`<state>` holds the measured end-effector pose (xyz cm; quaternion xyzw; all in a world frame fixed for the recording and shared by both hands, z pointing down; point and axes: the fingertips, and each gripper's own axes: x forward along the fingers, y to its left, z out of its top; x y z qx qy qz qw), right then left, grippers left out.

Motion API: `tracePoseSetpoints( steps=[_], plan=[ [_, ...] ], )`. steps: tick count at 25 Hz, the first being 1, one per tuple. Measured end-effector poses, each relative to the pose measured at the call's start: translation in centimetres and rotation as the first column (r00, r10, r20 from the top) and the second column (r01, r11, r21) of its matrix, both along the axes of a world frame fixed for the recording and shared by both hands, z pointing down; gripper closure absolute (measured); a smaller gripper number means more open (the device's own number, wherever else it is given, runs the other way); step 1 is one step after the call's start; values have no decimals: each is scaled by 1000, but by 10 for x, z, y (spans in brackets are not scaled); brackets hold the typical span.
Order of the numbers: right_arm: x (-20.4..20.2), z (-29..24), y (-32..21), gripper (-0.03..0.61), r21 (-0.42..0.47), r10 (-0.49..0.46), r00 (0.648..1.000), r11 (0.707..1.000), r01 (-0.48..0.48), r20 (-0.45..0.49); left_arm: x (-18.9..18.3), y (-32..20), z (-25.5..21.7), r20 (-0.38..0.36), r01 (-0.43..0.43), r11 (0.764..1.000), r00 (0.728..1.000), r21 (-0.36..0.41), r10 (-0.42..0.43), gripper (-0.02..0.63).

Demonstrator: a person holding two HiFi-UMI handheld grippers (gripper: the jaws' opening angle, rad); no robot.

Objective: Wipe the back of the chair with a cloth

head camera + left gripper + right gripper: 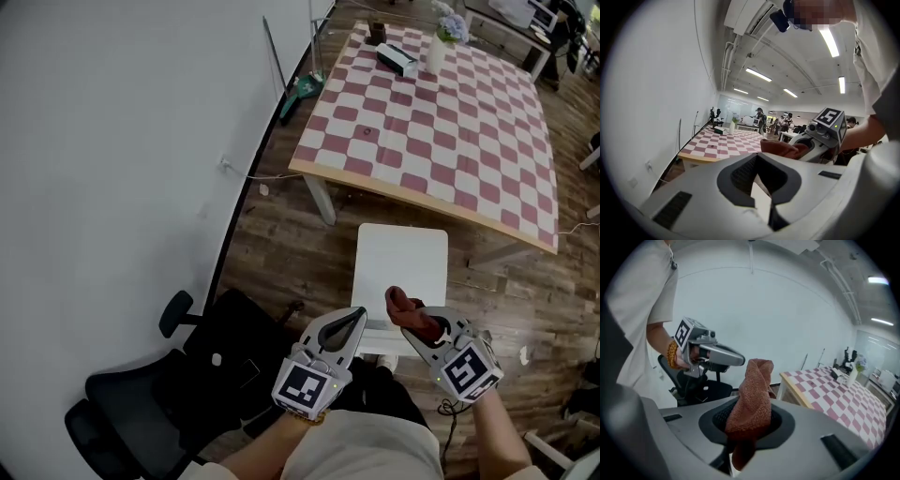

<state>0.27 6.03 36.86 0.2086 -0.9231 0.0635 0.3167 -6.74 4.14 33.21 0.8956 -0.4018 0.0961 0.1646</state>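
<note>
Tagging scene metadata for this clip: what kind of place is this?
Probably an open-plan office or lab: ceiling strip lights, a black office chair by the wall, and people in the far background beyond the checkered table.

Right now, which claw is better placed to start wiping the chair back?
Right. The right claw is shut on the rust-brown cloth and hovers over the near edge of the white chair. The left claw is shut on nothing, so it would first need the cloth.
</note>
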Motion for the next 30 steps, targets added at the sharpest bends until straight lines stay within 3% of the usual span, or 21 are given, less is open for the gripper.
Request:
tracePoseSetpoints(
  steps=[4, 11, 18, 30],
  plan=[
    [-11, 58, -6, 477, -114, -175, 979, 980, 162, -107, -6, -16, 29, 16, 1, 1000, 1000, -19, -1, 604],
    [-30, 149, 4, 477, -314, -385, 910, 892, 325, -153, -15, -24, 88, 21, 14, 997, 1000, -78, -12, 604],
    [-35, 225, 18, 477, -455, -487, 857, 810, 371, -169, -16, -33, 145, 24, 20, 990, 1000, -136, -17, 604],
    [-42, 304, 30, 477, -577, -589, 793, 705, 412, -154, -15, -43, 218, 37, -2, 974, 999, -226, 11, 604]
  ],
)
